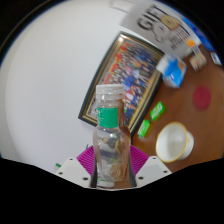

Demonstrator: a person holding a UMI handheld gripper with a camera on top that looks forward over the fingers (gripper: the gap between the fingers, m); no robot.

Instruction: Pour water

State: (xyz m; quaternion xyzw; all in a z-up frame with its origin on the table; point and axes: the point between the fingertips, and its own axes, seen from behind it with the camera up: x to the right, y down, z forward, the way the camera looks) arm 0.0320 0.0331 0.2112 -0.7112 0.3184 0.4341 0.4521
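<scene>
The fingers clamp a bottle (green-banded); a white cup sits at three o'clock near the desk edge.

The space between the fingers is filled by an upright bottle, so no passage is left there. To the left, a bare pale surface is seen, open from near to far. To the right, the way is crowded by a white cup, green pieces and a framed picture farther off.
</scene>
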